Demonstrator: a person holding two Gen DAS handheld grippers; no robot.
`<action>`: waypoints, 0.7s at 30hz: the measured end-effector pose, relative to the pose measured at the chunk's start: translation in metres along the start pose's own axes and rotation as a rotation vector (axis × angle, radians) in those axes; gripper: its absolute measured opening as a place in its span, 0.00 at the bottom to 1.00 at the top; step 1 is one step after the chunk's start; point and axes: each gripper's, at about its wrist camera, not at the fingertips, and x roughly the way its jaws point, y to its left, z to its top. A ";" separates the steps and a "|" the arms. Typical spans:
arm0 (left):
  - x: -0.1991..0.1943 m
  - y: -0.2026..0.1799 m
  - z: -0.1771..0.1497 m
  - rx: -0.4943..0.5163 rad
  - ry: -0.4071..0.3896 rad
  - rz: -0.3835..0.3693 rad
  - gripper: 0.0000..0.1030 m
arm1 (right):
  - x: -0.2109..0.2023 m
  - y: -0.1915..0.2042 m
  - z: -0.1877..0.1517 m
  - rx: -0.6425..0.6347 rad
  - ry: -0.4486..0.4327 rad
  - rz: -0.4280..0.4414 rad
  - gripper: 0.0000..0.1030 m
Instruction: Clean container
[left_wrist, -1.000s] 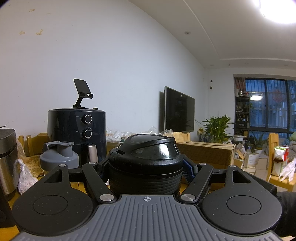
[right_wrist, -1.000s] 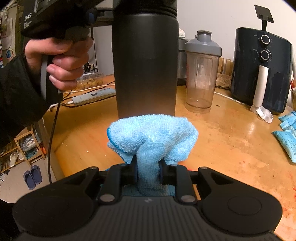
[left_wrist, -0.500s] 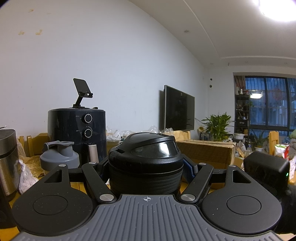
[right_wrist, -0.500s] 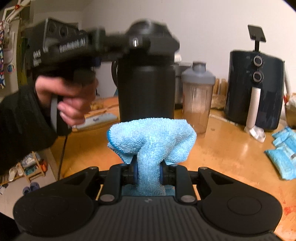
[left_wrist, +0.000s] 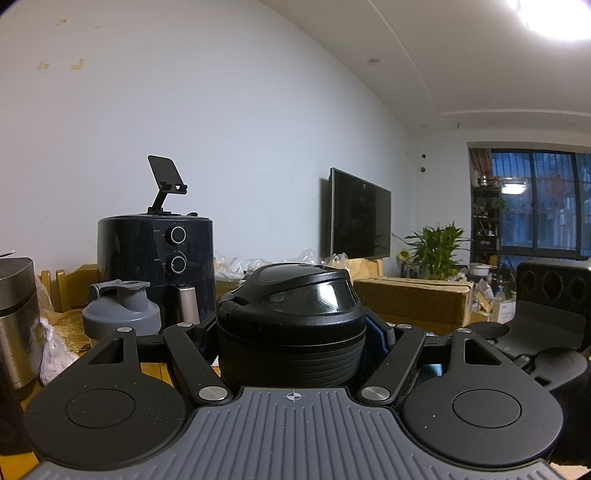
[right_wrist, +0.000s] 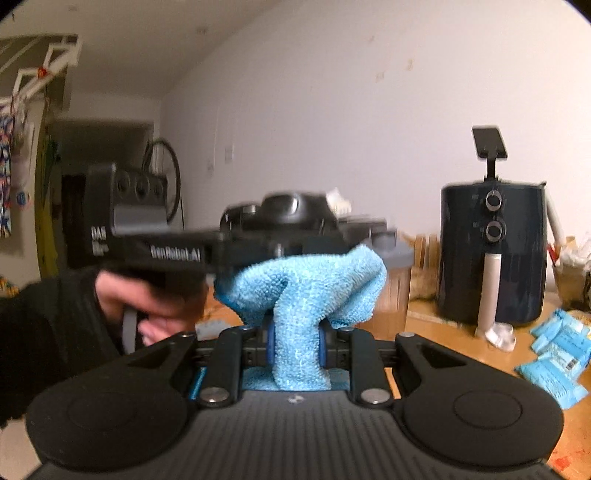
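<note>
black lidded container upright, bunched blue cloth

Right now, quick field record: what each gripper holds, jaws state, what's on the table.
left gripper: jaws shut on black bottle, gripped near its lid
right gripper: jaws shut on blue cloth
cloth position: bunched, raised to about lid height of the bottle
table: air fryer, grey-lidded shaker, blue packets
image quality: right wrist view motion-blurred

Left wrist view lit by bright ceiling lamp, overexposed at top right; pic sharp, fisheye curvature and dark corners noted. Glare seen on bottle lid. Right wrist view dimmer, warm-tinted, motion-blurred throughout; blue cloth soft.
</note>
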 end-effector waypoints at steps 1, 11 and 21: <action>0.000 0.000 0.000 0.001 0.001 0.000 0.69 | -0.003 0.001 0.000 0.009 -0.028 0.000 0.16; -0.001 0.001 0.000 -0.006 0.002 0.002 0.69 | -0.003 0.002 0.002 0.012 -0.070 -0.010 0.16; 0.000 0.002 -0.001 -0.011 0.000 -0.003 0.69 | -0.003 0.000 0.001 0.007 -0.061 -0.003 0.19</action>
